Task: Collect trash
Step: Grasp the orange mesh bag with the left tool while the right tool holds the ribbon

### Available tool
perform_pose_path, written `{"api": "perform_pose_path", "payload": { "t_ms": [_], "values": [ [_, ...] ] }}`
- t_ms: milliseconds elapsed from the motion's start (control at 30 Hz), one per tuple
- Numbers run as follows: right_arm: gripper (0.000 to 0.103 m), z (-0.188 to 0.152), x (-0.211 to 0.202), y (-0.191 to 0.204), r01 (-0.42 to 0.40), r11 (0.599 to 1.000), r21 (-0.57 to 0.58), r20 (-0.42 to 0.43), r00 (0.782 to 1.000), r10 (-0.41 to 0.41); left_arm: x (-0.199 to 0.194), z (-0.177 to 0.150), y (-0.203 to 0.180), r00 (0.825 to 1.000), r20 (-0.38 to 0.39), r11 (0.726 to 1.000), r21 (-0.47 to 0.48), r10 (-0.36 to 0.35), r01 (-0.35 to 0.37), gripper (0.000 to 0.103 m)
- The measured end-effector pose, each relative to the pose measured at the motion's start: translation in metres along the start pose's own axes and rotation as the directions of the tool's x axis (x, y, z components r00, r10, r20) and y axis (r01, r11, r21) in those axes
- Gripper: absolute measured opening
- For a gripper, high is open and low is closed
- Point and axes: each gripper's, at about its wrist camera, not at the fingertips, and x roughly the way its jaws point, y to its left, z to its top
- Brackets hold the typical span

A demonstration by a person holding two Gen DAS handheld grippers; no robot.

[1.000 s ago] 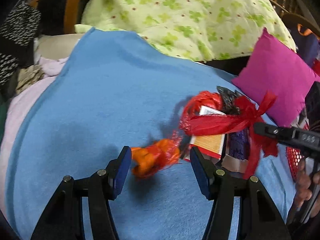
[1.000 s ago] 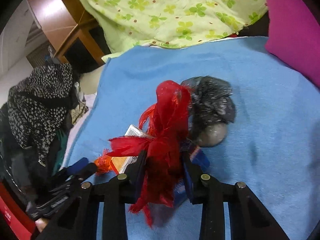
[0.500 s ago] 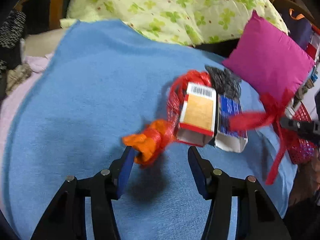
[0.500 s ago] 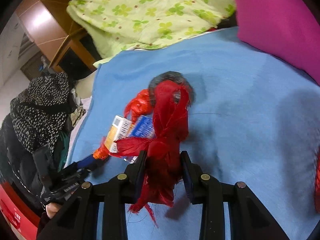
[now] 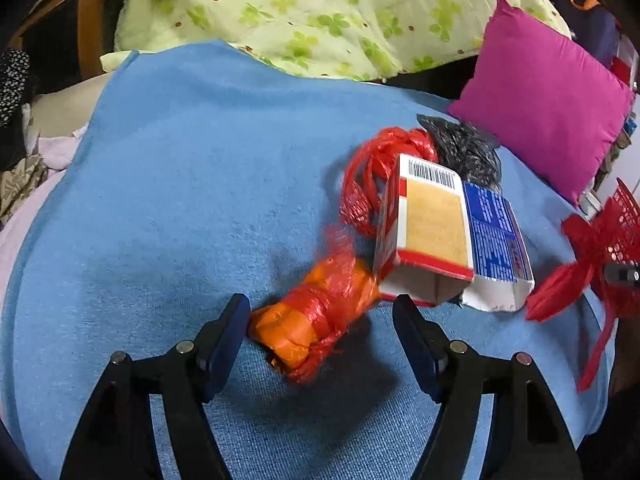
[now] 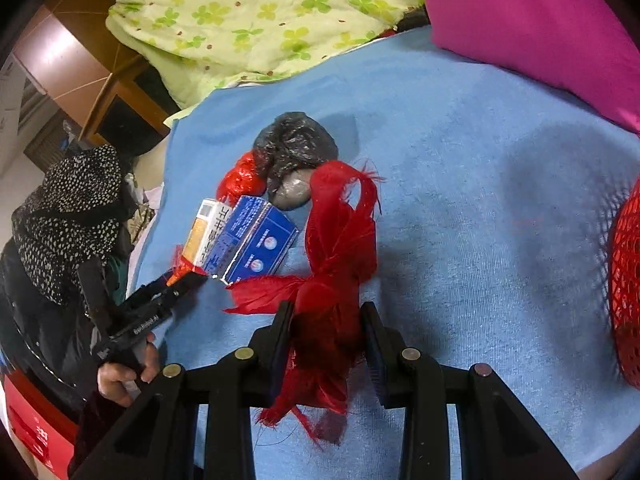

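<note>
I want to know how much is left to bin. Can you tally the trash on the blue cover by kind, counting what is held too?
Cardboard boxes: 2, orange and blue
Red mesh pieces: 2, loose and held
Orange wad in red mesh: 1
Black plastic bag: 1
Total: 6

My left gripper (image 5: 320,320) has just been opening, jaws spread wide, nothing pinched. My right gripper (image 6: 326,344) is clamped tight, both angled downward.
</note>
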Motion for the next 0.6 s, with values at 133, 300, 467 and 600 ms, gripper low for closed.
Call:
{"api": "perform_pose_path", "payload": {
  "t_ms": [133,300,467,600],
  "values": [
    [0.036,0.003,-0.002,-0.004,0.015,1.0,-0.008,0.016,1.0,-0.015,-0.006,-0.002,0.006,1.0,-0.004,0.999,-0.037,-0.021,0.021,0.061],
    [0.036,0.003,-0.003,-0.008,0.032,0.999,-0.007,0.019,0.999,-0.032,-0.013,-0.011,0.002,0.999,-0.027,0.999,-0.044,0.02,-0.022,0.047],
    [0.037,0.002,0.004,-0.017,0.057,0.998,0.014,-0.002,0.998,-0.057,-0.025,-0.018,-0.01,0.997,-0.058,0.997,-0.045,0.056,-0.059,0.045],
    [0.037,0.001,0.011,-0.024,0.057,0.998,0.026,-0.033,0.998,-0.056,-0.048,-0.023,-0.015,0.996,-0.059,0.994,-0.085,0.065,-0.07,0.045]
  ]
}}
